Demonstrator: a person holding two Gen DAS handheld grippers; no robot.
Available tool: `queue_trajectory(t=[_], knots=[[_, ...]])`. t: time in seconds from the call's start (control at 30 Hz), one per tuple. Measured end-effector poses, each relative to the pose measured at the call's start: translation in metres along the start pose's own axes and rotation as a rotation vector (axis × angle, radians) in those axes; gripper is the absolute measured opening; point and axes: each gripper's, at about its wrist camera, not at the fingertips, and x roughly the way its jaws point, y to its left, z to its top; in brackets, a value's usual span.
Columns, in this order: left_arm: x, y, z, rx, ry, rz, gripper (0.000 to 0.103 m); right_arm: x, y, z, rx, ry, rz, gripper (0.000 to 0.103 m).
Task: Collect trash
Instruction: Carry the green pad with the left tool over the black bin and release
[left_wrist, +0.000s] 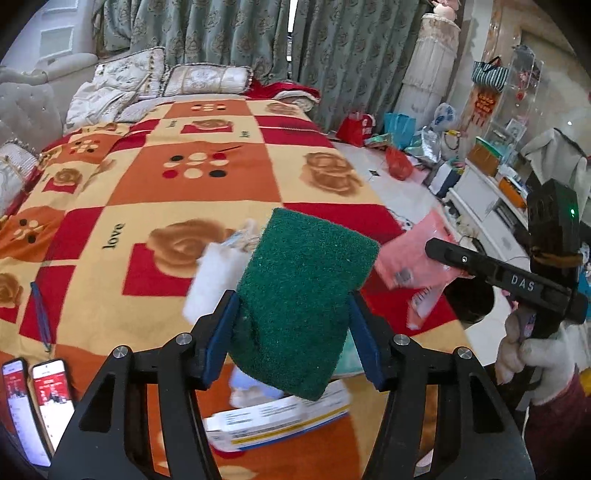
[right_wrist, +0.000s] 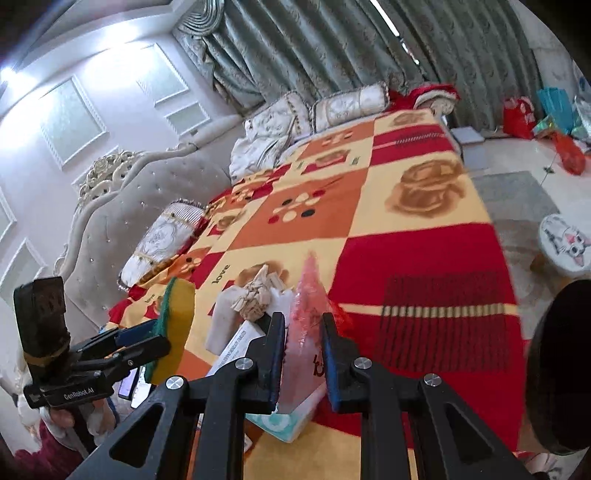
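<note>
Both jaws are clamping trash above the bed. On the left gripper, the blue pads are squeezing a sponge by its two side edges; its green scouring face is showing in the left wrist view, and its yellow body is showing in the right wrist view. On the right gripper, the fingers are pinching a pink plastic bag, which is standing up between them and hanging slightly over the blanket. From the left camera that same bag is looking blurred beside the sponge, held at the tip of the right gripper.

More litter is lying on the blanket just beyond the jaws: a crumpled paper wad sitting on a white block, a printed paper box under the sponge, and what seems to be a teal tissue pack beneath the bag, though its edges are smeared. Two phones are lying side by side at the blanket's near left corner. Pillows are resting at the far end against the curtains.
</note>
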Motion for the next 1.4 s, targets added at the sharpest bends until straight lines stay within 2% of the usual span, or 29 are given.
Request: queue_trajectory(t=[0.37,0.73,0.83,0.97,1.1,1.13,1.2,1.27,1.3,1.4], knots=[[0.029,-0.075,0.014,0.055,0.026,-0.089,0.058,-0.049,-0.044,-0.006,0.037,-0.061,-0.089,0.013],[0.082,-0.174,0.033,0.109,0.089,-0.181,0.058,-0.11,-0.12,-0.003,0.113,-0.139,-0.303,0.013],[0.101,-0.199,0.037,0.107,0.106,-0.193,0.059,-0.119,-0.148,-0.005,0.142,-0.132,-0.351,0.013],[0.133,-0.231,0.042,0.098,0.142,-0.225,0.062,-0.121,-0.179,-0.008,0.181,-0.111,-0.375,0.013],[0.157,-0.245,0.045,0.073,0.16,-0.276,0.067,-0.122,-0.2,-0.012,0.218,-0.099,-0.384,0.013],[0.165,-0.249,0.046,0.058,0.177,-0.304,0.07,-0.121,-0.202,-0.013,0.216,-0.101,-0.392,0.016],[0.173,-0.25,0.047,0.041,0.196,-0.341,0.072,-0.124,-0.205,-0.015,0.213,-0.122,-0.409,0.032],[0.176,-0.25,0.047,0.029,0.207,-0.352,0.073,-0.128,-0.21,-0.018,0.229,-0.13,-0.402,0.057],[0.175,-0.251,0.046,0.031,0.208,-0.345,0.073,-0.128,-0.211,-0.019,0.239,-0.127,-0.4,0.06],[0.172,-0.249,0.043,0.04,0.208,-0.321,0.074,-0.128,-0.212,-0.023,0.25,-0.109,-0.395,0.06]])
